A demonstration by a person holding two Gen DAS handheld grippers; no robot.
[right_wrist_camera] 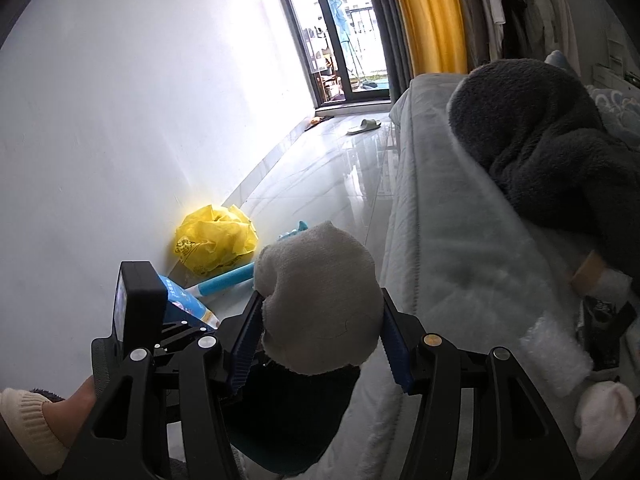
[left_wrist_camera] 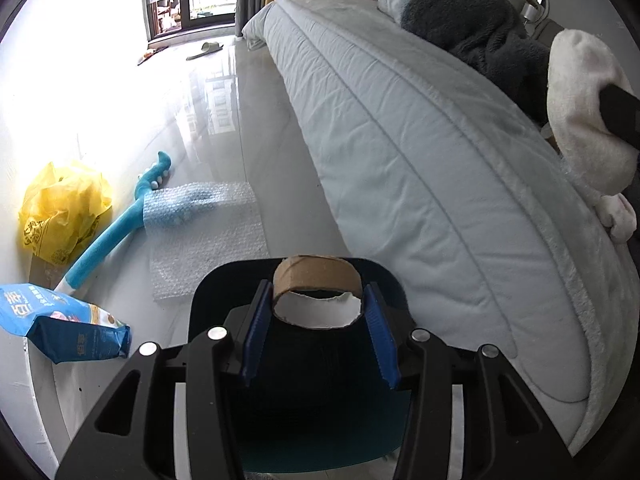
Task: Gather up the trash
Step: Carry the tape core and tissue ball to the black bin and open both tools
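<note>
My left gripper (left_wrist_camera: pixel 318 300) is shut on a brown cardboard tape roll (left_wrist_camera: pixel 318 280) and holds it above a dark bin (left_wrist_camera: pixel 224 280) with a black liner. My right gripper (right_wrist_camera: pixel 320 320) is shut on a cream fleece cloth (right_wrist_camera: pixel 320 300), held beside the bed edge over the same dark bin (right_wrist_camera: pixel 288 420). On the floor by the wall lie a crumpled yellow plastic bag (left_wrist_camera: pixel 60 212) (right_wrist_camera: pixel 216 244), a sheet of bubble wrap (left_wrist_camera: pixel 208 232) and a blue snack bag (left_wrist_camera: pixel 60 324) (right_wrist_camera: pixel 188 308).
A bed with a pale blue quilt (left_wrist_camera: pixel 420 152) (right_wrist_camera: pixel 460 240) fills the right side, with a dark fleece garment (left_wrist_camera: pixel 472 24) (right_wrist_camera: pixel 540 140) on it. A blue foam toy guitar (left_wrist_camera: pixel 120 224) lies on the glossy floor. A slipper (right_wrist_camera: pixel 362 126) lies near the balcony door.
</note>
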